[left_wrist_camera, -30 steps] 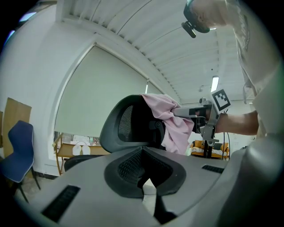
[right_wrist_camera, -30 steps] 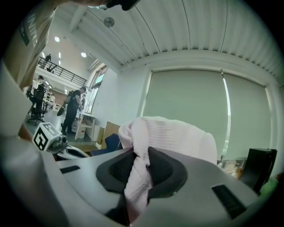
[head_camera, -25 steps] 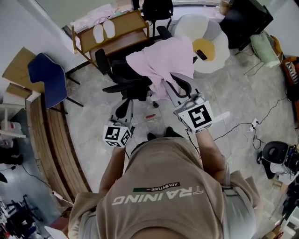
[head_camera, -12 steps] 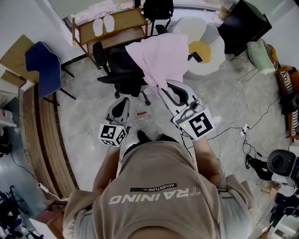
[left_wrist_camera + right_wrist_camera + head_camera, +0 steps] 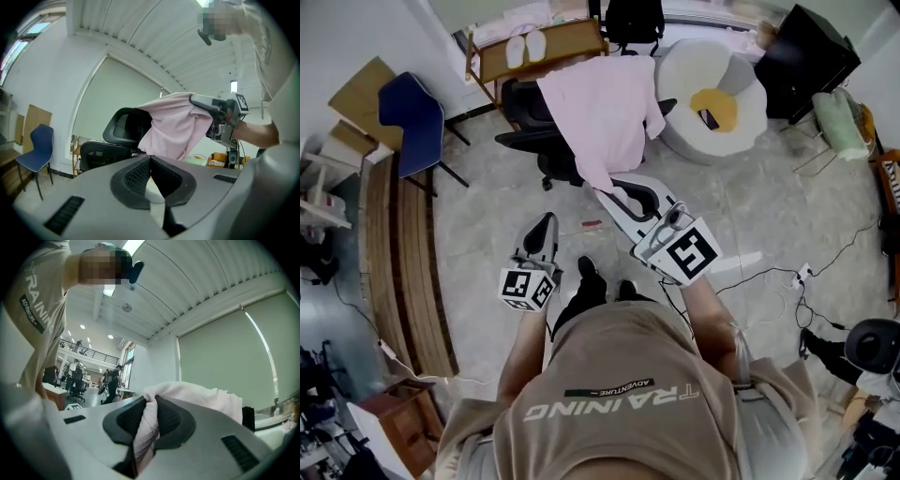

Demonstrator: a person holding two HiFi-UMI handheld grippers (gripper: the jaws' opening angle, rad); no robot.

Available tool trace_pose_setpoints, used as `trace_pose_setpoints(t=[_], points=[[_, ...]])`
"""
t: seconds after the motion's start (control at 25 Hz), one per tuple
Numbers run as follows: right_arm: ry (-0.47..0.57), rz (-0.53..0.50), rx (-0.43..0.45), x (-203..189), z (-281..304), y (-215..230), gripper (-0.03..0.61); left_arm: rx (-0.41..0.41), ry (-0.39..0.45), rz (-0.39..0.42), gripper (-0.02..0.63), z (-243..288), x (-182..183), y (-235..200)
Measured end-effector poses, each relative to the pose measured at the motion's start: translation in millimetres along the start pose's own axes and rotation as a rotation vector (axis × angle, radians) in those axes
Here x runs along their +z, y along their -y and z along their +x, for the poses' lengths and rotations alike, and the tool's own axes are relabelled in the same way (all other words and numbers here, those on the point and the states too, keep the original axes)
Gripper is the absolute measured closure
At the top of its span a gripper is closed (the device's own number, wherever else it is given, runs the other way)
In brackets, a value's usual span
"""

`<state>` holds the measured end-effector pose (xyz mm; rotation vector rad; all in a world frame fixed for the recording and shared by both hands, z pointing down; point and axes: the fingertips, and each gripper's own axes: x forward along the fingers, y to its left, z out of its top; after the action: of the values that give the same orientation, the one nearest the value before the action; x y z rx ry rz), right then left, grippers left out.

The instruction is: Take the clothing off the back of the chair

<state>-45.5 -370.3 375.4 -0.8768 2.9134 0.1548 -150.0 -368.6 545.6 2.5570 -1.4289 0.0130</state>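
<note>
The pink clothing (image 5: 602, 112) hangs stretched between the black office chair (image 5: 530, 122) and my right gripper (image 5: 607, 190). In the right gripper view a fold of the pink clothing (image 5: 149, 420) is pinched between the pads, and the jaws are closing tighter on it. In the left gripper view the clothing (image 5: 174, 126) droops from the right gripper (image 5: 202, 101), its far edge still at the chair's headrest (image 5: 125, 125). My left gripper (image 5: 544, 228) is low over the floor, short of the chair, shut with nothing in it; its pads (image 5: 140, 171) meet at the tips.
A blue chair (image 5: 408, 127) stands at the left beside a curved wooden platform (image 5: 403, 272). Behind the office chair are a wooden rack (image 5: 539, 52) with slippers, a white and yellow flower-shaped seat (image 5: 712, 89) and a black cabinet (image 5: 811, 56). Cables (image 5: 778, 277) trail on the floor at the right.
The person has stepped back from the chair. The right gripper has drawn the pink clothing off the seat and up, so it now hangs stretched. The left gripper moved back too.
</note>
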Motion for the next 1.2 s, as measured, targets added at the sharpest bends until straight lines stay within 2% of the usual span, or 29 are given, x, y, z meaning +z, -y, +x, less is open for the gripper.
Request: trace_pose_setpoints(t=[0.2, 0.4, 0.52, 0.76, 1.0, 1.2], points=[[0.062, 0.067, 0.042, 8, -24, -10, 0.512, 0.085, -0.016, -0.013, 0.601, -49, -12, 27], [0.064, 0.051, 0.057, 15, -29, -40, 0.512, 0.119, -0.009, -0.012, 0.601, -89, -16, 25], [0.059, 0.045, 0.036, 20, -34, -56, 0.512, 0.09, 0.018, -0.008, 0.601, -99, -9, 28], [0.027, 0.045, -0.036, 21, -52, -108, 0.512, -0.038, 0.031, 0.035, 0.601, -127, 1, 46], [0.038, 0.114, -0.115, 18, -84, -161, 0.512, -0.11, -0.011, 0.027, 0.601, -167, -23, 51], [0.046, 0.09, -0.116, 32, -116, -193, 0.512, -0.128, -0.002, 0.019, 0.601, -186, -29, 65]])
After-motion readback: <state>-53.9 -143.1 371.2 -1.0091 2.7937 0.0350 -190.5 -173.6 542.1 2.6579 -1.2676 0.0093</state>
